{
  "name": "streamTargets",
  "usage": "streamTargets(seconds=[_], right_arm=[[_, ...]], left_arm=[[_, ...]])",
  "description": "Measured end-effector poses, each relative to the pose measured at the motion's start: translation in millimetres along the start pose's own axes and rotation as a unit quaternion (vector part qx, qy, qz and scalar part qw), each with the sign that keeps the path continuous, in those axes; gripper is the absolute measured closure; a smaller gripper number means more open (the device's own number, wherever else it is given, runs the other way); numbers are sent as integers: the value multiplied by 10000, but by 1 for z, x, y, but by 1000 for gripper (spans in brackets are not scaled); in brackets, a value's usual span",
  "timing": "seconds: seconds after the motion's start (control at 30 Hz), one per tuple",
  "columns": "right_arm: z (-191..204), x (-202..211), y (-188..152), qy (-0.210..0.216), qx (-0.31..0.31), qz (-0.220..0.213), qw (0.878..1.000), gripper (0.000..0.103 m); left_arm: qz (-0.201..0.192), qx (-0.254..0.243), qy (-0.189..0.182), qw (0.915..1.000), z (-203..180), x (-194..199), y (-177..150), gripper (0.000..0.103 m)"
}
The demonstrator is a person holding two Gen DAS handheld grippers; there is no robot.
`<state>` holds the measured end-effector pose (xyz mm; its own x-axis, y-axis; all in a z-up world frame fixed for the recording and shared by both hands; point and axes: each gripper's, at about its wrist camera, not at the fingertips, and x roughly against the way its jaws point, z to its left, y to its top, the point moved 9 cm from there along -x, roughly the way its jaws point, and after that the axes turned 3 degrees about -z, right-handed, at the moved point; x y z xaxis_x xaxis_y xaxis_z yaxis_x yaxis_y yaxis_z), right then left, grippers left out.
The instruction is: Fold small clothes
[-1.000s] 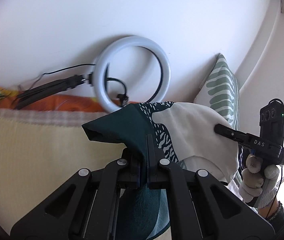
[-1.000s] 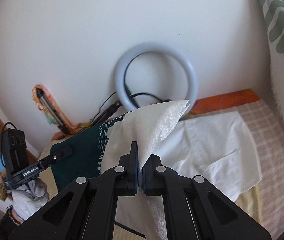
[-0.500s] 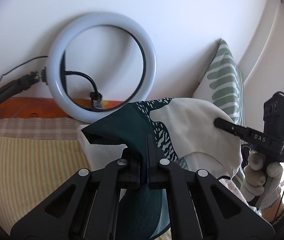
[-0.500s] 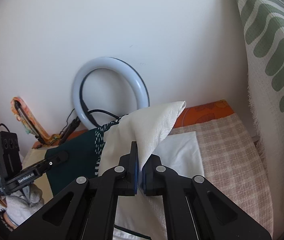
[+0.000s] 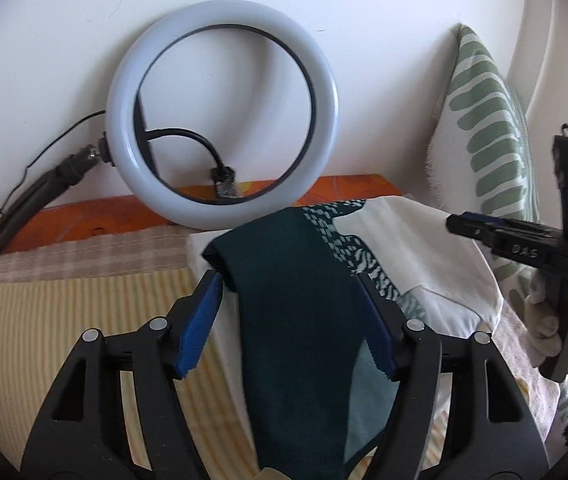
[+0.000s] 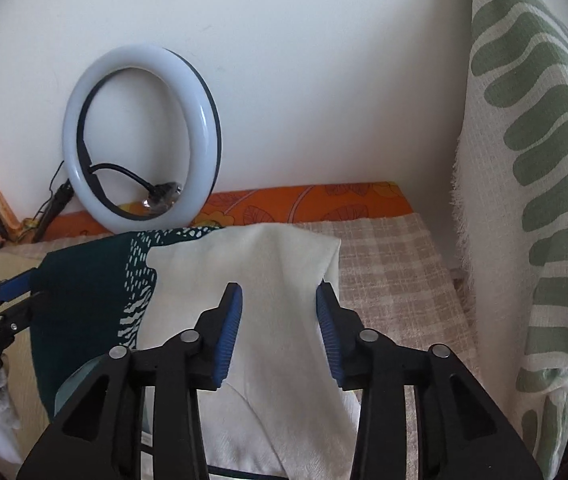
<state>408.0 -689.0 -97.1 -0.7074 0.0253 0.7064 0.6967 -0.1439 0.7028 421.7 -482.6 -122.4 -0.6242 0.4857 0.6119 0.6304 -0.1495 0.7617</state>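
- My left gripper (image 5: 288, 320) is spread wide; dark green part of the cloth (image 5: 300, 320) lies btwn the jaws, not pinched.
- My right gripper (image 6: 279, 332) is spread wide too, w/ the cream part of the same cloth btwn its jaws.
- Cloth lies on the checked bed cover (image 6: 396, 264), in front of the ring light (image 5: 219, 116).
- Could go wrong: fold looks loose, so it may slide open when I pull back.
- A blue pad (image 5: 199, 324) could snag the edge & drag it crooked.
- Green-leaf pillow (image 6: 540, 160) is near; a bump could push it onto the cloth.
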Motion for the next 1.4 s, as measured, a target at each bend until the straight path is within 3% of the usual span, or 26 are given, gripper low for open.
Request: streamTargets(seconds=[0.33, 0.63, 0.73, 0.87, 1.0, 1.13, 1.27, 1.4], right_arm=[[3, 27, 7, -98, -47, -152, 9998, 65], [24, 77, 11, -223, -38, -268, 9994, 63], [36, 99, 15, -262, 3, -395, 9989, 52], [57, 132, 17, -210, -38, -584, 9981, 49], [81, 158, 15, -193, -12, -740, 9971, 35], [105, 181, 7, -191, -1, -747, 9970, 34], [126, 203, -3, -210, -65, -815, 9964, 23], [139, 219, -14, -322, -230, -809, 9959, 23]], left_arm=[[-89, 4, 147, 9999, 5, 27, 2, 33], [-346, -188, 114, 9992, -2, 85, 7, 30], [-475, -277, 129, 9984, -2, 112, 10, 29], [-710, -448, 153, 9964, -2, 156, 9, 23], [-846, -582, 139, 9946, -3, 196, 3, 20], [-966, -697, 127, 9928, -4, 233, -4, 11], [-1088, -786, 106, 9909, -5, 270, -13, 8], [-1137, -911, 72, 9893, -4, 295, -26, 4]])
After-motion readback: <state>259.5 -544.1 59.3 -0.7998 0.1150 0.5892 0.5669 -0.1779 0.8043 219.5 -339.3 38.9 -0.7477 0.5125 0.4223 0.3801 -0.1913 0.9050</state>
